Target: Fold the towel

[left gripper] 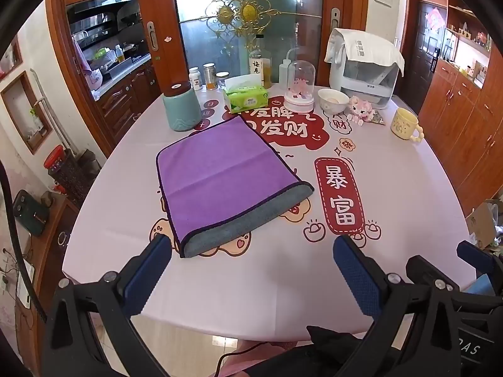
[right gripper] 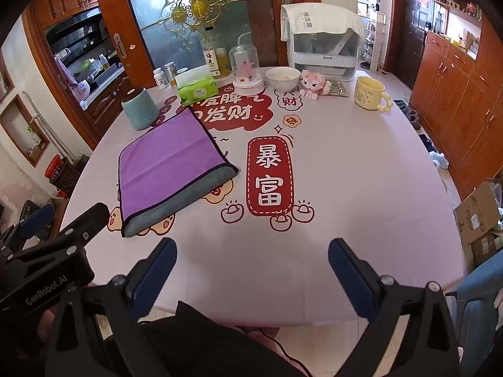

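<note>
Towel (left gripper: 226,176) lies flat on the bench (left gripper: 283,282), already doubled over: its purple face is up and a strip of grey underside shows along the near edge, so we judge at least one fold done. It sits left of centre, with the teal jar (left gripper: 181,106) just beyond its far left corner and the tissue pack (left gripper: 246,97) near its far end, so the cloth has open surface on its near and right sides for another fold.

We hold our left hand-held gripper (left gripper: 251,270) above the near edge of the bench, jaws spread wide and empty, just short of the towel's grey corner. Our right hand-held gripper (right gripper: 251,270) hangs beside it, also wide and empty, well to the right of the cloth. Both hang clear, probably either to reach in for a further fold or because the folding is finished.
</note>
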Available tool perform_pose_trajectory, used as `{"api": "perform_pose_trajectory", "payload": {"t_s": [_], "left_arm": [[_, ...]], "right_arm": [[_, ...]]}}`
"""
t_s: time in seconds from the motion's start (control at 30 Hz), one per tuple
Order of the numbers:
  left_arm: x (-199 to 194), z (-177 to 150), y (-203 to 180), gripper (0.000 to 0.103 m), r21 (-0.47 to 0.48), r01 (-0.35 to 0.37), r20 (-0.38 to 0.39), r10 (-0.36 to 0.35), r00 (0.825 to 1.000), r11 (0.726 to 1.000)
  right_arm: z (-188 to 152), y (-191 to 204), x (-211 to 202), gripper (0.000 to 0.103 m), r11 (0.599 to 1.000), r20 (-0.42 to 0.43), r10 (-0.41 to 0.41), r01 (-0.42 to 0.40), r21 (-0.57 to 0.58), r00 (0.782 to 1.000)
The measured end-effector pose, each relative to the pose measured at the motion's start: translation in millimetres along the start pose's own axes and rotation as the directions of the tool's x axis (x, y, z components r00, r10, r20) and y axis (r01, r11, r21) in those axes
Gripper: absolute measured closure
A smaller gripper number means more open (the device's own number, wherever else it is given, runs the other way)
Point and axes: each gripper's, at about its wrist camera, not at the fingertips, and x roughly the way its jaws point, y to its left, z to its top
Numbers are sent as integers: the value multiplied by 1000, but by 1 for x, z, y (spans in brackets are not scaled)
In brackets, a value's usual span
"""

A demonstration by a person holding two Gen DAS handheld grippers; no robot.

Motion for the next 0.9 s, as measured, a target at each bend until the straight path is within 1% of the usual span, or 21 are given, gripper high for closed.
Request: {"api": "perform_pose_trajectory", "payload": {"t_s": [0.9], "left_arm": [[3,-3,-3,1,14,-16,-3,16,1000,1000]], "right_arm": [[-1,-9,0,5,1000,-5,5,-5,3,1000]]}}
